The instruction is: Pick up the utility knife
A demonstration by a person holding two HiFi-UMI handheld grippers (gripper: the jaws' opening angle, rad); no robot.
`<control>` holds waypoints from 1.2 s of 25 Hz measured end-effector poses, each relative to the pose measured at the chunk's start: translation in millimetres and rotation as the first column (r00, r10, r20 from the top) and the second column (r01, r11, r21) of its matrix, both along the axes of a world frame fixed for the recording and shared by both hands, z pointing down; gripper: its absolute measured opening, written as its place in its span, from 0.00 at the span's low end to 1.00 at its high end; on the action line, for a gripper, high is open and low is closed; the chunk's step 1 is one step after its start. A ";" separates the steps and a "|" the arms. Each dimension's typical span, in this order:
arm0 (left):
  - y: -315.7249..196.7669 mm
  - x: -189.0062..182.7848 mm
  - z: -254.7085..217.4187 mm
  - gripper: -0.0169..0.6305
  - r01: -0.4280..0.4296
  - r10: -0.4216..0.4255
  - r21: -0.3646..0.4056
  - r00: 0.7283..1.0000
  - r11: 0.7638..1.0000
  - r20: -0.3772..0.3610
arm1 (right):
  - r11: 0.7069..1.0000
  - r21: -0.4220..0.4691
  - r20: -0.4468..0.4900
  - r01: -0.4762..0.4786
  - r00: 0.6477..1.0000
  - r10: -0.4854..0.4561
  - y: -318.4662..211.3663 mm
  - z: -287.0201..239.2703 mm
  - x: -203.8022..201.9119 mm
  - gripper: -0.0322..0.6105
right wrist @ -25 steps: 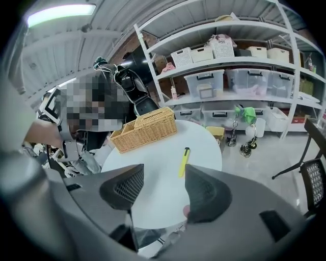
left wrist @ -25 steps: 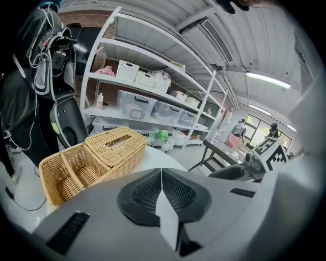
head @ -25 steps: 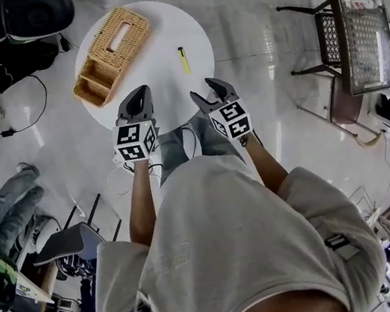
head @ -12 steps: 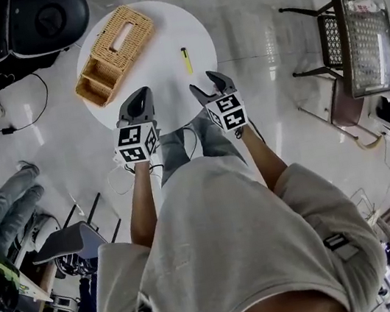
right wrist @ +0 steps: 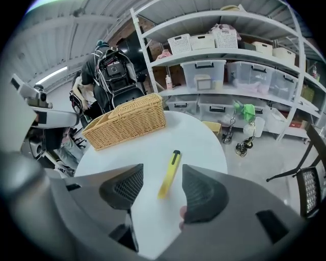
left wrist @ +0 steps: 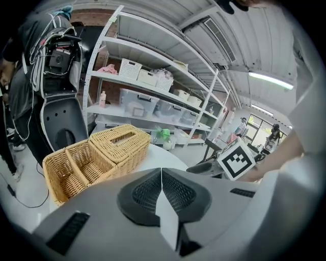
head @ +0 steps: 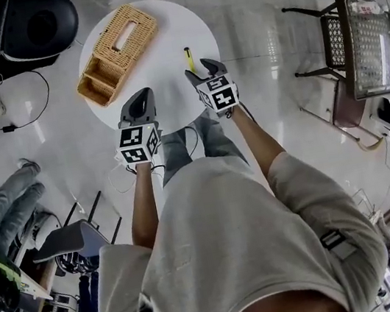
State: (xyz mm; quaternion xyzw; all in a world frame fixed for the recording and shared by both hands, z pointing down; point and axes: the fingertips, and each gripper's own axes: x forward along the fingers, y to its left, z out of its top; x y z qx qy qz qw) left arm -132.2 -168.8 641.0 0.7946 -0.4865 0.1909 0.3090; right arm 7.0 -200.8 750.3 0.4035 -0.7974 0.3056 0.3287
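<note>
The utility knife point(head: 189, 58) is a slim yellow bar with a black tip, lying on the round white table point(head: 157, 24). My right gripper point(head: 201, 73) hovers just short of its near end. In the right gripper view the knife point(right wrist: 169, 174) lies in line with the gap between the jaws of that gripper point(right wrist: 162, 189). The jaws are closing but still wide, and the pads do not touch the knife. My left gripper point(head: 138, 99) rests at the table's near edge, its jaws point(left wrist: 161, 176) shut on nothing.
A wicker basket point(head: 117, 52) with an open compartment and a slotted lid sits on the table's left half. A metal chair point(head: 353, 34) stands to the right. A black machine point(head: 37, 22) and cables occupy the floor at the left. Storage shelves point(right wrist: 229, 66) stand beyond the table.
My right gripper has moved forward and down over the table, up to the knife's near end. The left gripper has stayed put.
</note>
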 end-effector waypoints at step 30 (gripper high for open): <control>5.4 -17.0 9.8 0.06 0.017 -0.016 -0.030 1.000 0.999 0.021 | 0.997 -0.069 -0.141 -0.031 0.990 0.021 -41.8 45.4 -2.6 0.18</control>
